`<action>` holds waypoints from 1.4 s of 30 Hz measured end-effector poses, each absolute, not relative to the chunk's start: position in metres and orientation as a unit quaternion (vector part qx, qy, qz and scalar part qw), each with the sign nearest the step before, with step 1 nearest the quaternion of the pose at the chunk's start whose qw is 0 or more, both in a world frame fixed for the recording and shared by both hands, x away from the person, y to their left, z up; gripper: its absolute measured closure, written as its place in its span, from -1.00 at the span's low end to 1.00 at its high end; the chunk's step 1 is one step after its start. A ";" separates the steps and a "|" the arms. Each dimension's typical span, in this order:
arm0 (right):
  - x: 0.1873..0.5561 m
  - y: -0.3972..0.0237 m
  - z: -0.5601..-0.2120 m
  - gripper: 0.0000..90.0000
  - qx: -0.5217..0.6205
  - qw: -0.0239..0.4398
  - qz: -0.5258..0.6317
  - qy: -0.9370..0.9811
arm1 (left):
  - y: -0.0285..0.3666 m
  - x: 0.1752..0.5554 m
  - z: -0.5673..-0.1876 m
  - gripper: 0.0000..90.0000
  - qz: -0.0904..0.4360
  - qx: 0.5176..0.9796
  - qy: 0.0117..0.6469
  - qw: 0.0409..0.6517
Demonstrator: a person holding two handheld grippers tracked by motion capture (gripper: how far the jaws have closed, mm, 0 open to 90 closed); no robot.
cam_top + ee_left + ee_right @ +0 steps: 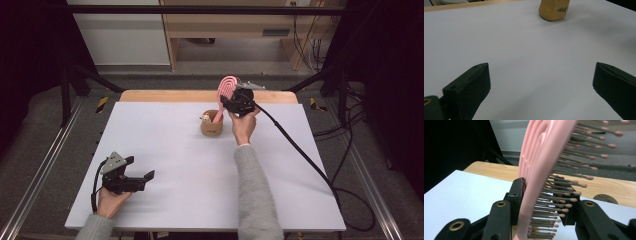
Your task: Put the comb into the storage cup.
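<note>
Clamping the pink brush (226,92) by its head, the right hand-held gripper (234,101) holds it nearly upright, handle down in the cup (212,127) directly below; left hand-held gripper (141,173) gapes idle, well apart.

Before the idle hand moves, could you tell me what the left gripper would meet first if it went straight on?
Probably the tan cup-shaped holder, ahead between the open jaws of the left gripper; only bare white tabletop lies before it, though depth is uncertain.

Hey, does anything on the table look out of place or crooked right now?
Nothing is spilled or broken. The one odd sight is the pink hairbrush: it leans out of the brown cup at a slant, handle down, with the right gripper shut on its head. The left gripper is open above the bare white table.
</note>
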State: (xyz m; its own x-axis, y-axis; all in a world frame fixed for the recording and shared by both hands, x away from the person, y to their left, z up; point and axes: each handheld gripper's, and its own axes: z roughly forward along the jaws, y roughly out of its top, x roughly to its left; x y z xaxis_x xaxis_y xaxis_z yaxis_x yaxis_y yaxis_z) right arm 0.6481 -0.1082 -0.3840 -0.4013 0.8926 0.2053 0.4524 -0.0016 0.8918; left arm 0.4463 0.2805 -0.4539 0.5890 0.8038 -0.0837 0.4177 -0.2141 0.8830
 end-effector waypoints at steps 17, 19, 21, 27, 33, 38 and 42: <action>0.647 -0.116 -0.387 0.27 0.495 0.238 0.489 0.678 | 0.280 0.447 -0.454 -0.97 0.201 0.754 0.406 0.476; 0.647 -0.117 -0.387 0.24 0.491 0.240 0.488 0.681 | 0.280 0.446 -0.454 -0.97 0.200 0.754 0.406 0.477; 0.647 -0.117 -0.387 0.20 0.490 0.241 0.486 0.682 | 0.280 0.447 -0.454 -0.97 0.201 0.754 0.406 0.476; 0.646 -0.118 -0.386 0.06 0.486 0.245 0.482 0.686 | 0.280 0.447 -0.454 -0.97 0.201 0.754 0.405 0.476; 0.646 -0.118 -0.387 -0.14 0.488 0.247 0.477 0.688 | 0.280 0.447 -0.454 -0.97 0.201 0.754 0.406 0.477; 0.641 -0.119 -0.383 -0.30 0.479 0.251 0.486 0.686 | 0.280 0.447 -0.454 -0.97 0.200 0.754 0.406 0.476; 0.636 -0.122 -0.379 -0.47 0.472 0.250 0.494 0.687 | 0.280 0.446 -0.454 -0.97 0.200 0.753 0.406 0.477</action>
